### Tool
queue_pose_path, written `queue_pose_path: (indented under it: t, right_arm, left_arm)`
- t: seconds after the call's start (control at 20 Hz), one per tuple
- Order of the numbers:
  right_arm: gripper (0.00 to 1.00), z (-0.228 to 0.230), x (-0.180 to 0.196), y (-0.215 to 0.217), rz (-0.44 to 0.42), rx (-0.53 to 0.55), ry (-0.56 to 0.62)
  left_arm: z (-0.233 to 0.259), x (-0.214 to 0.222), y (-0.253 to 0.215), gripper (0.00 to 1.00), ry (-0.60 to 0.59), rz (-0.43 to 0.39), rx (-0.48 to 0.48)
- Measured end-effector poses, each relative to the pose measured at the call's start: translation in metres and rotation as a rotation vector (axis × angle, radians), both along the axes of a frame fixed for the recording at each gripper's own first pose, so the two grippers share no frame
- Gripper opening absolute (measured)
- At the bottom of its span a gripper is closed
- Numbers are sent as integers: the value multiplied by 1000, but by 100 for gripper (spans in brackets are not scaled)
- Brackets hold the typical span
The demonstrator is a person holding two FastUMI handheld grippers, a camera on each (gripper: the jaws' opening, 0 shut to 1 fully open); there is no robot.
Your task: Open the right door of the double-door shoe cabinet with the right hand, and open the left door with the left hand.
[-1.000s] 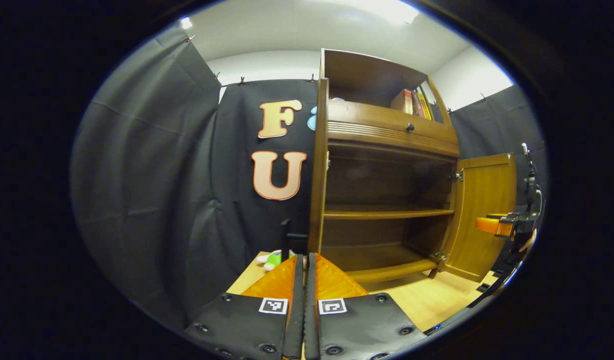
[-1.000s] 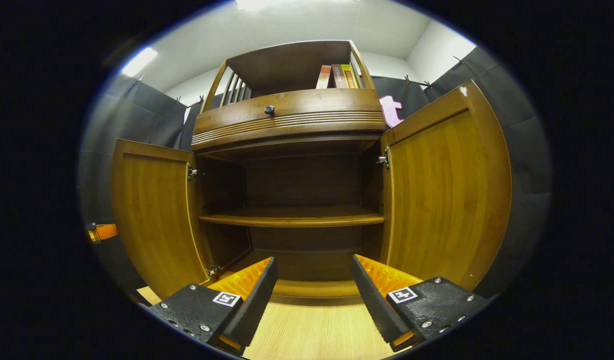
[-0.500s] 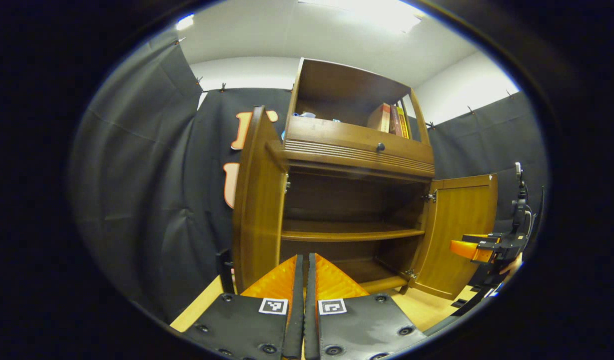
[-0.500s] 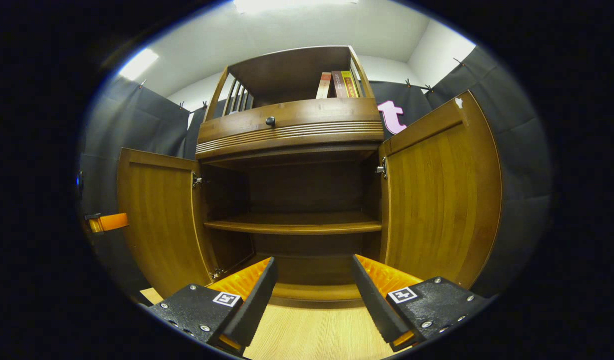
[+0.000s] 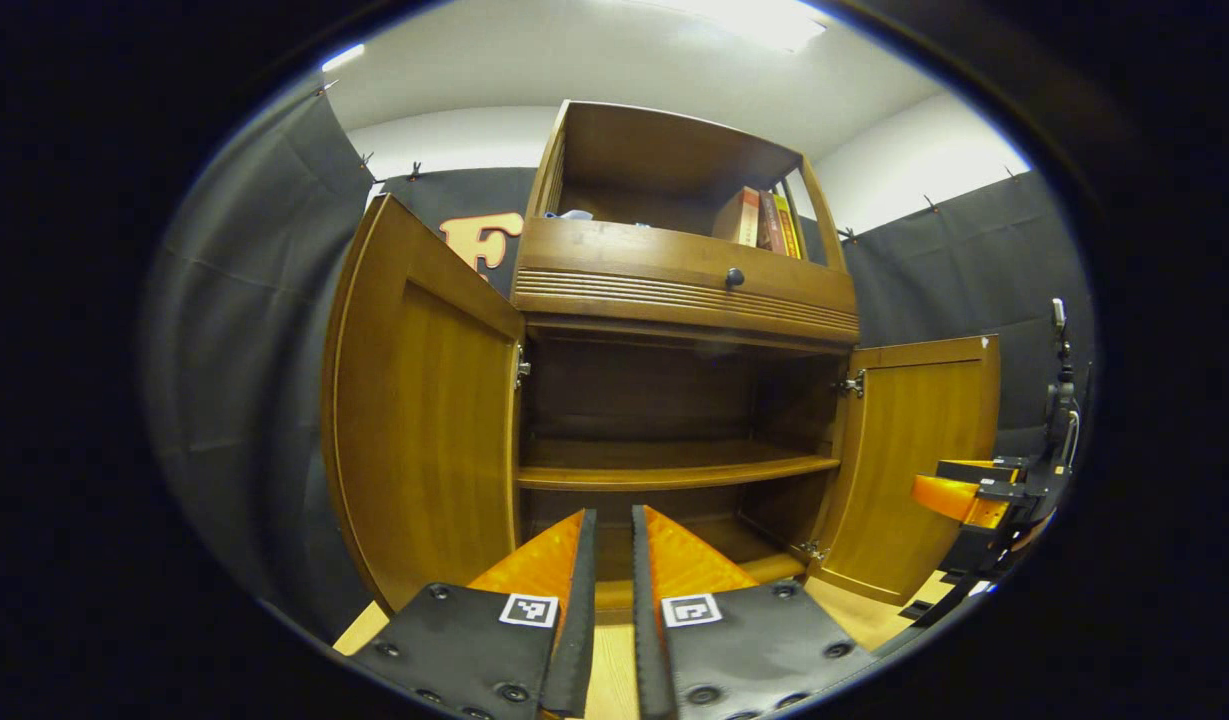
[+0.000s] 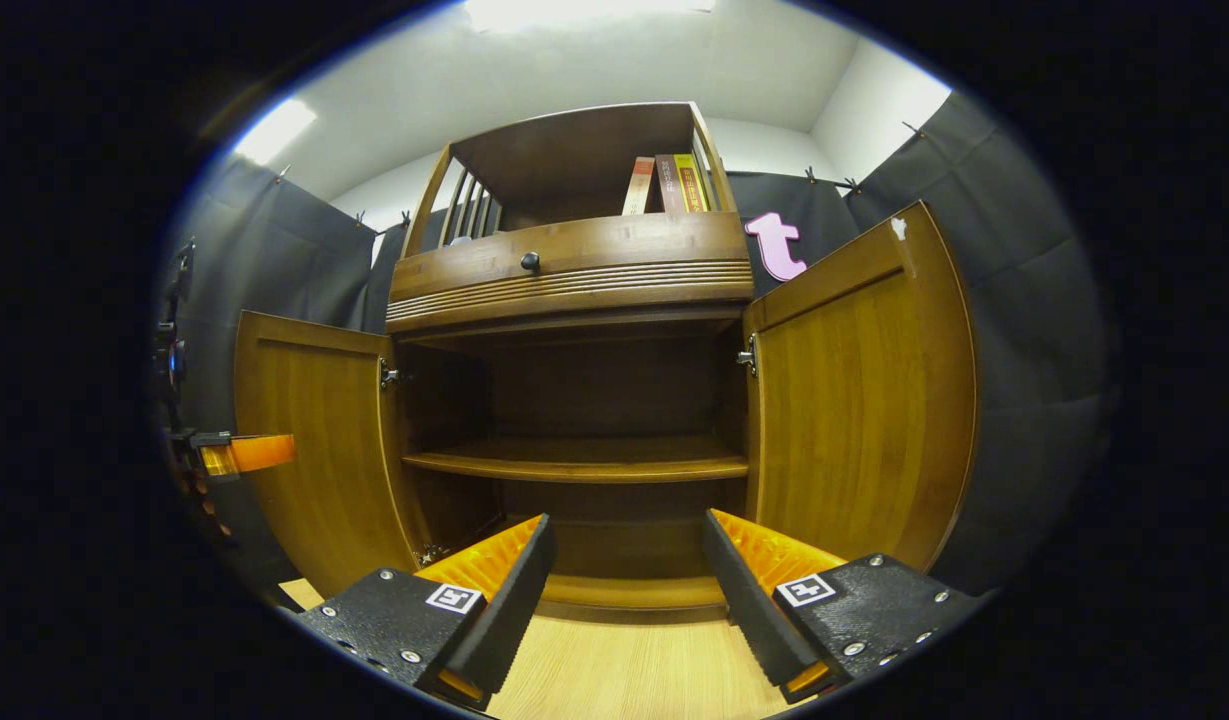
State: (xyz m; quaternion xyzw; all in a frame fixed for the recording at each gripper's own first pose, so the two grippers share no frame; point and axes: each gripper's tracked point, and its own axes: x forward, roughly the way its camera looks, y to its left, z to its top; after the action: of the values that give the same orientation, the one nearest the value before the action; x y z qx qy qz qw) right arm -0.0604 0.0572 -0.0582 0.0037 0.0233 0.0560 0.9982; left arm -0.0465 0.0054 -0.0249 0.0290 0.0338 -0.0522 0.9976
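The brown wooden shoe cabinet (image 6: 574, 290) stands straight ahead with both lower doors swung wide. Its left door (image 5: 424, 420) and right door (image 5: 919, 460) show their inner faces; the same two appear as the left door (image 6: 314, 450) and right door (image 6: 859, 400). Inside is a bare shelf (image 6: 574, 462). My left gripper (image 5: 612, 512) is low in front of the opening, its orange fingers a narrow gap apart and holding nothing. My right gripper (image 6: 626, 520) is wide open, also holding nothing. Each gripper touches no door.
Above the doors is a drawer with a dark knob (image 6: 530, 262), and books (image 6: 674, 180) stand on the top shelf. Light wooden floor (image 6: 624, 670) lies before the cabinet. The right gripper (image 5: 949, 490) shows beside the right door, the left gripper (image 6: 249, 452) beside the left door.
The left gripper view has swung from the left door's edge round to face the cabinet. The left gripper's fingers, pressed together before, now stand slightly apart. The right gripper drew back a little.
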Motion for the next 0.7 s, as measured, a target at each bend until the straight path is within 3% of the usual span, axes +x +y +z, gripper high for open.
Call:
queue_pose_path:
  t: [0.3,0.35,0.45,0.55,0.7]
  right_arm:
    - [92,7,-2,-12,-14,11,-13]
    - [100,9,-1,-14,-17,13,-16]
    - [100,9,-1,-16,-20,12,-20]
    - [100,7,-1,-17,-18,10,-17]
    - [100,4,1,-19,-18,8,-13]
  left_arm:
    - [-4,12,-2,83,3,56,-22]
    - [-5,14,-4,92,6,59,-20]
    - [-6,14,-9,89,12,63,-14]
    - [-3,13,-12,96,1,68,8]
    - [2,11,-19,96,-20,59,19]
